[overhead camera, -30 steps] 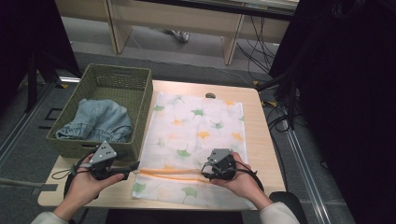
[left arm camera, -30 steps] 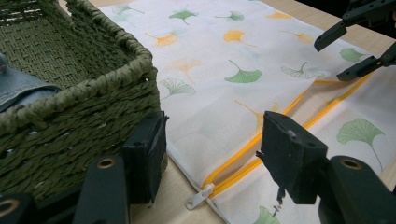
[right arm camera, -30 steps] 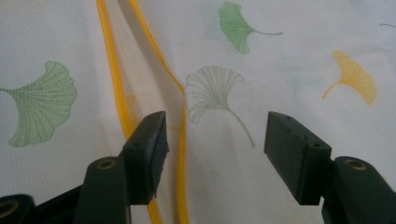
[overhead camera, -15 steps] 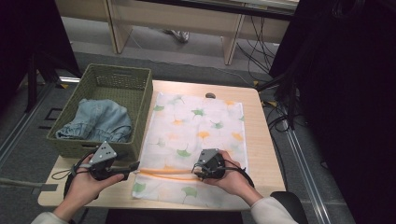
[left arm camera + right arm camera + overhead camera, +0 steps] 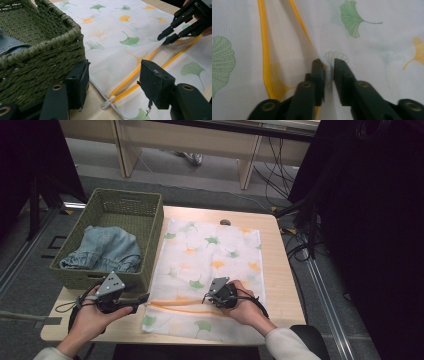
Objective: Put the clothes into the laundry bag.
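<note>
mesh laundry bag (image 5: pixel 210 270) at frame centre: right gripper (image 5: pixel 328 68), jaws just closing, pinches a thin fold that may slip; left gripper (image 5: pixel 113 82) spread wide.

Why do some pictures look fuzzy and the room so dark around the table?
In the high view the light falls on the table and leaf-print mesh bag, while the room's sides sink into black. In the right gripper view the right tongs sit so close that they and the yellow zipper blur. The left gripper view is sharper, with its left tongs slightly soft.
</note>
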`<act>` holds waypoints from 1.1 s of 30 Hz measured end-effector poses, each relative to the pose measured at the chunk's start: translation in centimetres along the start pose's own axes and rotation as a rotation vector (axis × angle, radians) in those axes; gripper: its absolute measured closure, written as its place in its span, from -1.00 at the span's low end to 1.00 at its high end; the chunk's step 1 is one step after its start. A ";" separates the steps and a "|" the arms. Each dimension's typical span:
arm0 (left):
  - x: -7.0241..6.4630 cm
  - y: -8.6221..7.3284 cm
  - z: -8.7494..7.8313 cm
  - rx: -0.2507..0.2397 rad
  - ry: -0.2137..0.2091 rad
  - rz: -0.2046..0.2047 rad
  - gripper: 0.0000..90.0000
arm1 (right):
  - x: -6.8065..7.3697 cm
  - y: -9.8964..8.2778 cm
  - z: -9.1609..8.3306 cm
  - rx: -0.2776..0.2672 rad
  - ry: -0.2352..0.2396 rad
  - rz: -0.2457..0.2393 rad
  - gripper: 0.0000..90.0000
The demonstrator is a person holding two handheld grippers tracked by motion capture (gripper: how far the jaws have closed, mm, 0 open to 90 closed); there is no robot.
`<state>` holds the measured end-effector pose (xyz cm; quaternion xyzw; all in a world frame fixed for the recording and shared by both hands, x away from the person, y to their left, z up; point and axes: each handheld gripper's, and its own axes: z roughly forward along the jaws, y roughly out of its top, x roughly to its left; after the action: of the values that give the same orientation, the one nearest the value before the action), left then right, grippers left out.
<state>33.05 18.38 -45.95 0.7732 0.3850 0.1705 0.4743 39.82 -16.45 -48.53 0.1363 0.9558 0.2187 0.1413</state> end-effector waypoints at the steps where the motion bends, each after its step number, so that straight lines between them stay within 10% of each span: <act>1: 0.0 0.0 0.0 0.000 0.000 0.000 -0.11 | 0.0 0.0 0.0 0.000 0.000 0.000 0.89; 18: 0.0 0.1 -0.2 -0.016 -0.021 -0.027 -0.07 | -1.0 3.2 -4.4 -0.175 -0.183 -0.046 0.96; 33: -0.1 0.4 -0.4 -0.037 -0.016 -0.054 -0.07 | -1.6 5.2 -6.5 -0.226 -0.268 -0.090 0.95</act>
<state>32.92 18.44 -45.42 0.7550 0.3986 0.1583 0.4960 40.17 -14.96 -40.23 0.1045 0.9030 0.2978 0.2914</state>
